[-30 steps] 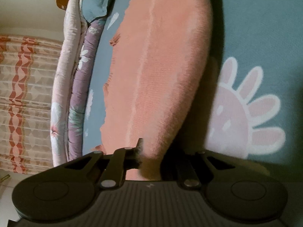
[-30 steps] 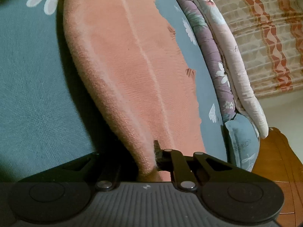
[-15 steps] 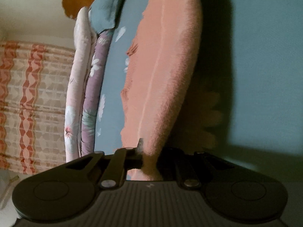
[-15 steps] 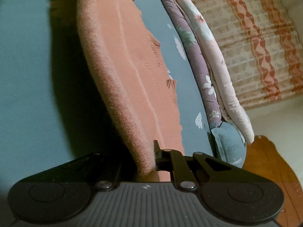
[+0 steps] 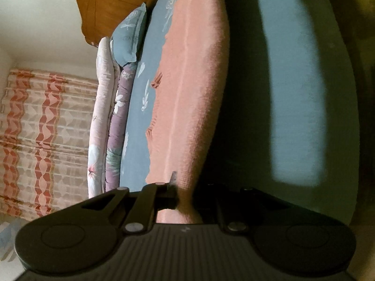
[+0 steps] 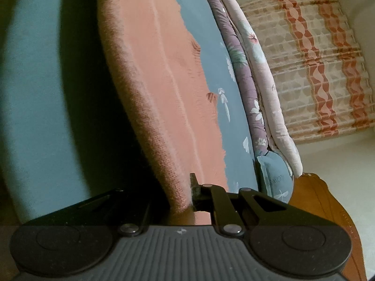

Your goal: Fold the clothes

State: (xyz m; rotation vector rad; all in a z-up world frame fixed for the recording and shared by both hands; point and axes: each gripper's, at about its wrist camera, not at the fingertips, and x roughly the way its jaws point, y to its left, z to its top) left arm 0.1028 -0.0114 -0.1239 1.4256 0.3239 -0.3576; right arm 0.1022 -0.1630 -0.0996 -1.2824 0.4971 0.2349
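Observation:
A salmon-pink knitted garment [image 5: 192, 98] hangs stretched between my two grippers above a teal blanket [image 5: 300, 93]. My left gripper [image 5: 185, 187] is shut on one end of it; the right finger is hidden in shadow. In the right wrist view the same garment [image 6: 159, 77] runs away from my right gripper [image 6: 182, 194], which is shut on its other end. Its ragged far edge lies against the blue floral sheet [image 6: 211, 53]. The garment casts a dark shadow on the blanket [image 6: 30, 93].
Folded quilts, purple [image 5: 117, 121] and pale pink [image 5: 100, 117], lie along the bed's far side with a blue pillow [image 5: 129, 39]. A wooden headboard [image 5: 110, 7] stands behind. A striped orange curtain [image 6: 316, 65] hangs beyond the bed.
Both grippers have risen with the garment. The blanket's pink flower print has dropped out of view and more of the headboard and wall shows.

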